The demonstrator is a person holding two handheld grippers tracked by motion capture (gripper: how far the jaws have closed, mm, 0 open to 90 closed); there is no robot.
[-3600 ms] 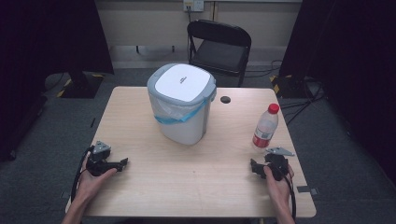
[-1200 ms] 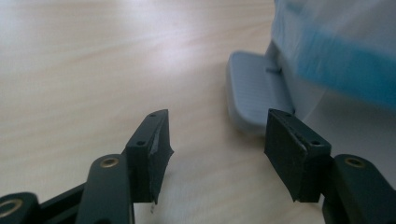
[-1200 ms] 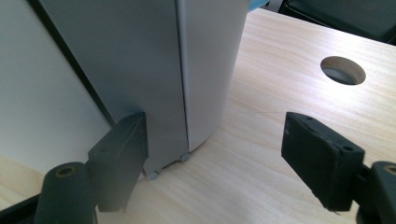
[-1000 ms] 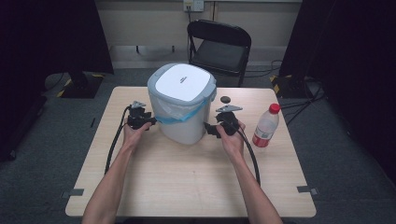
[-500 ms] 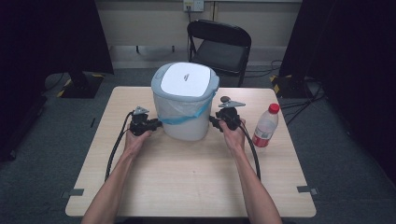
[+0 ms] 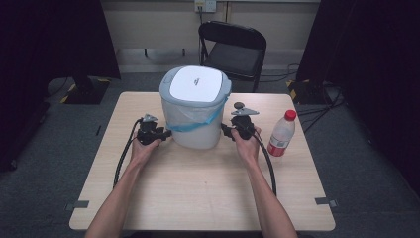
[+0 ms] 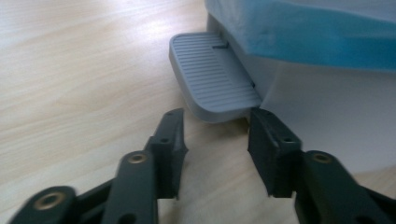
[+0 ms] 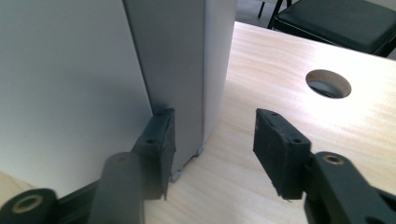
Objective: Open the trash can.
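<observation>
Risk assessment at this moment concerns the pale grey plastic pedal bin (image 6: pixel 194 111) with white lid and blue liner, standing near the middle of the counter (image 6: pixel 198 198), toward its far edge.

Left gripper (image 6: pixel 166 133) sits just beside the bin's left flank, low down. In the left gripper view its jaws stand apart, having just been opening, with nothing between them; the ribbed grey foot pedal (image 7: pixel 212 74) lies immediately ahead of the tips.

Right gripper (image 6: pixel 227 131) sits at the bin's right flank. In the right gripper view its jaws are apart, also just opening; the left jaw rests against or very near the bin's grey rear corner panel (image 8: pixel 173 70), the right jaw over bare counter. No clamp is evident.

Hazards, as judged:
- Smooth, wide walls offer no purchase; a squeeze from both sides may slip and tip the bin.
- Left jaw contact could depress the pedal and spring the lid.
- The liner's loose band could snag on a jaw and drag.
- A sideways shove could knock over the clear plastic bottle (image 6: pixel 281 133) with red cap near the right edge.
</observation>
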